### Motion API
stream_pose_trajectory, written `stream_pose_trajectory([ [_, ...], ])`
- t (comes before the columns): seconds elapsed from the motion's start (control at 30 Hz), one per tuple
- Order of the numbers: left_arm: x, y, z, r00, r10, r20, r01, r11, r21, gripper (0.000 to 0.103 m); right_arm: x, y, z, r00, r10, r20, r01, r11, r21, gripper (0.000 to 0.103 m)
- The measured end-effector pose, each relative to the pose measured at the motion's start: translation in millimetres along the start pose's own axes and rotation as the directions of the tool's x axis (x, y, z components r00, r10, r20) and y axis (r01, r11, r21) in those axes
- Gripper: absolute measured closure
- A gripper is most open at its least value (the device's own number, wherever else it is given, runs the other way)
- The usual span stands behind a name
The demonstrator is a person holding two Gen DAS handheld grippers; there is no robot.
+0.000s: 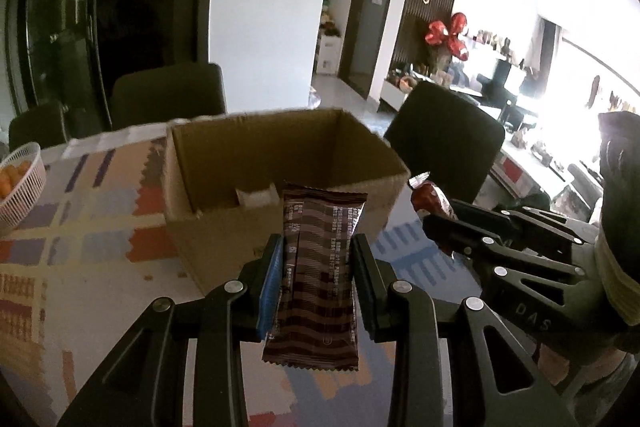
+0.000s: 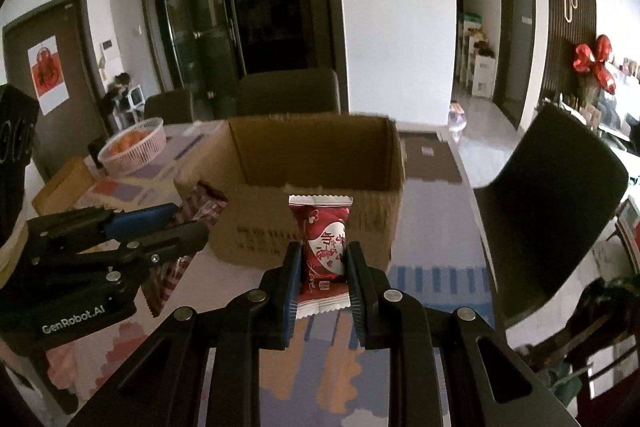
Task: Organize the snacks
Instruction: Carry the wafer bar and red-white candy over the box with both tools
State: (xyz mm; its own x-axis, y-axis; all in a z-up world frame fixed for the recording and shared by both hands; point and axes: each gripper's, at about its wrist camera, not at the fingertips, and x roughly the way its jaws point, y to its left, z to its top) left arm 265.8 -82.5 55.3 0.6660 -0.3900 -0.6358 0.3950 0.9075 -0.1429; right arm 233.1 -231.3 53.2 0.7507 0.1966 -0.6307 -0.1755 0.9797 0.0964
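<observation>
My left gripper (image 1: 316, 247) is shut on a brown striped snack bar wrapper (image 1: 316, 275), held upright just in front of an open cardboard box (image 1: 224, 223). My right gripper (image 2: 323, 255) is shut on a red snack packet (image 2: 326, 243) with white lettering, also held in front of the same box (image 2: 360, 211). The right gripper shows in the left wrist view (image 1: 444, 215) with the red packet (image 1: 430, 197) at its tip. The left gripper shows in the right wrist view (image 2: 188, 223) with the brown wrapper (image 2: 200, 207). Something white (image 1: 256, 197) lies inside the box.
The table carries a patterned cloth (image 1: 80, 219). A white basket of orange fruit (image 1: 18, 183) stands at the left, also in the right wrist view (image 2: 134, 145). A smaller cardboard piece (image 2: 64, 187) lies near it. Dark chairs (image 1: 444, 143) (image 2: 548, 203) stand around the table.
</observation>
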Motion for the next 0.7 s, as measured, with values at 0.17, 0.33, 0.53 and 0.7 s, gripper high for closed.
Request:
stream_pose_trajectory([
  [0.17,-4.1,8.5,17.4,0.999,0.013,0.033,-0.013,1.000,-0.001,0.069,0.1,4.9,21.8,1.000,0.005,0.027,-0.004,1.000,-0.017,0.080],
  [0.33,1.1,19.5,34.4,0.999,0.020,0.041,-0.020,1.000,-0.010,0.069,8.5,5.0,41.9,1.000,0.011,0.028,-0.011,1.000,-0.015,0.080],
  [0.53,16.9,34.6,52.0,1.000,0.015,0.021,-0.014,0.999,-0.043,0.069,24.1,2.7,60.5,1.000,0.001,0.010,-0.001,1.000,-0.016,0.080],
  [0.7,28.0,38.9,65.3,1.000,0.026,0.005,-0.026,0.999,-0.044,0.069,37.0,1.0,71.1,1.000,-0.014,-0.008,0.014,1.000,-0.025,0.080],
])
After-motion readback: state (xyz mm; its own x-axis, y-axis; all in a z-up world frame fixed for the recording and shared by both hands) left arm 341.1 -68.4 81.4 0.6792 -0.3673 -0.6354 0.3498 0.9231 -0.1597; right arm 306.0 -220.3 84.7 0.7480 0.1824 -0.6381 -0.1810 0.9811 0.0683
